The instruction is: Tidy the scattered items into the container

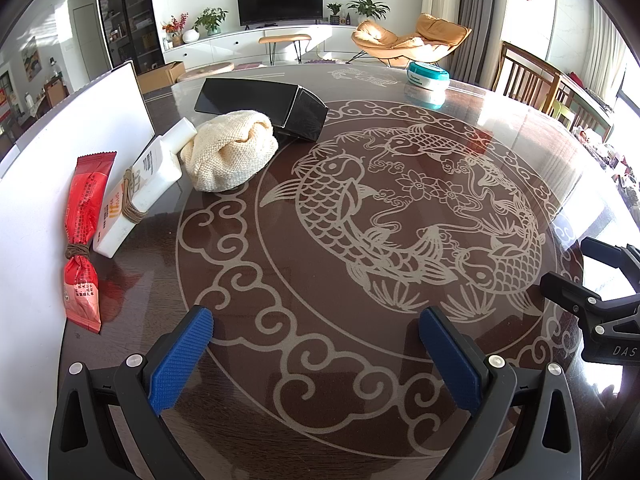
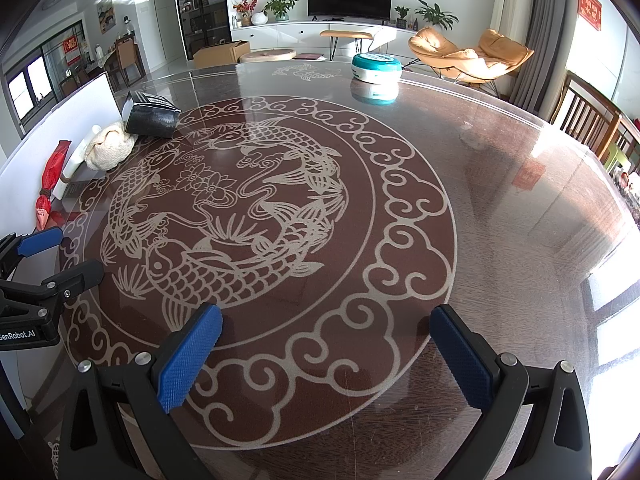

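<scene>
grippers: left gripper (image 1: 316, 356) and right gripper (image 2: 326, 356) both hovered low over the near part of the table (image 2: 500, 184), fingers spread wide, nothing between them.
items: red snack packet (image 1: 82, 236), white bottle (image 1: 140, 184) and cream knitted cloth (image 1: 230, 154) lay bunched at the far left, against a white board (image 1: 36, 184); the cloth touched the bottle's cap end.
container: black box (image 1: 264, 104) lay on its side just behind the cloth, open end facing right (my guess at the container; the teal-lidded tub (image 2: 376, 66) at the far edge stood well apart).
risk, box: tipped over on slick glass, it could slide away when something was pushed in.
risk, packet: tied with twine and leaning on the board, it might slip flat under a poor pinch.
risk, cloth: soft, so fingers could snag only a fold and drag the bottle along.
</scene>
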